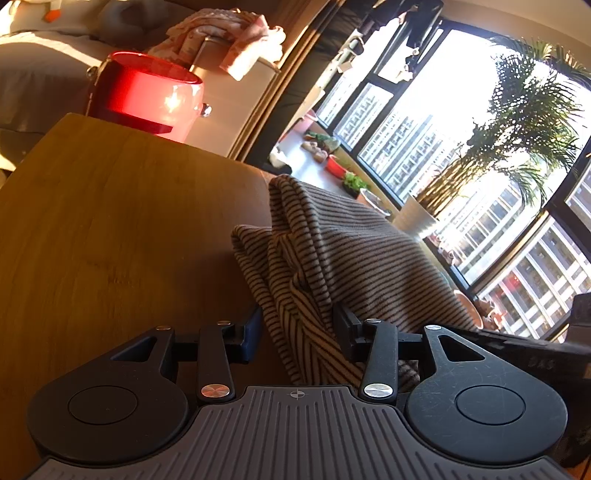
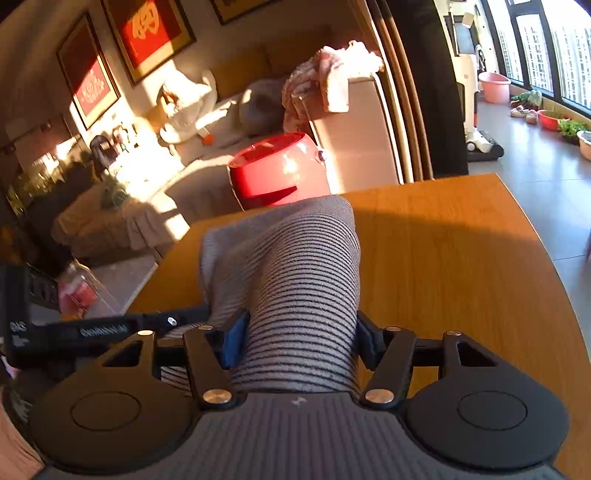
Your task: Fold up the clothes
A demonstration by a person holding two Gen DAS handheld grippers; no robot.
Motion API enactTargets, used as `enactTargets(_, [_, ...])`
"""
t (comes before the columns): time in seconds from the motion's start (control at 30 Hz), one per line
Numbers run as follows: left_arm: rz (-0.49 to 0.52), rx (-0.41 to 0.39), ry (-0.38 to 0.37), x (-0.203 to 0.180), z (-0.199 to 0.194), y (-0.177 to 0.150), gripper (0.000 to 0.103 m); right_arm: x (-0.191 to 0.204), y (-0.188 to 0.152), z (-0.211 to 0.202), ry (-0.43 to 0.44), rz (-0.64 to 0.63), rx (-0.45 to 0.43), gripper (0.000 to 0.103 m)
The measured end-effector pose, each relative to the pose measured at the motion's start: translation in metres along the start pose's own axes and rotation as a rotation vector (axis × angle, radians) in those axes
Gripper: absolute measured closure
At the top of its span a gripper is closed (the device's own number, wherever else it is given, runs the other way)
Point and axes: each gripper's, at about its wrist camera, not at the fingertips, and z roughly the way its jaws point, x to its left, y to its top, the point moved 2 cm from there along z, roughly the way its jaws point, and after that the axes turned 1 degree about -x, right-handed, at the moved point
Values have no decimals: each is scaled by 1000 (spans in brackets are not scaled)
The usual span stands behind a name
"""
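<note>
Both grippers — left, right — clamped bunched folds of the striped garment over the wooden table; lettering on the other gripper's body was too blurred to read.

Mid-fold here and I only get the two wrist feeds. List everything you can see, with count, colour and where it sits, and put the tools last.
Striped garment: one, grey with dark stripes, bunched on the table, running between the fingers of both tools.
Table: one, wooden, orange-brown, under the garment.
Bucket: one, red, beyond the table's far edge.
Pink cloth: one heap, draped on the sofa arm behind the bucket.
Framed pictures: at least two, red, on the wall.
Potted palm: one, green, white pot, at the window.
Pink basin: one, on the floor by the window.
Left tool: black, garment between its fingers.
Right tool: black, blue pads, garment between its fingers.
</note>
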Motion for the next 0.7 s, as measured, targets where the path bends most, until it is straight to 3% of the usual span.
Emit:
enactTargets(0.1, [-1,0,-1,0,0,0,54,-8,-7,6,-11,36,0,40])
enactTargets(0.3, [-14,-15,-8,-1,-8,3,57,0,-6,8,-49,-29,-9,39])
enactTargets(0.33, [-21,-37,-12,-2,-15,7,62,1,-6,9,-57,-34,-9,38])
enactTargets(0.5, [6,-146,-56,-23,-51,28,65,14,-4,11,-132,-100,-9,36])
enactTargets(0.6, [77,-105,-99,-53,-44,31,66,19,-4,11,-152,-135,-10,35])
enactTargets(0.7, [136,-28,-49,-69,-19,22,66,17,-4,10,-148,-133,-14,35])
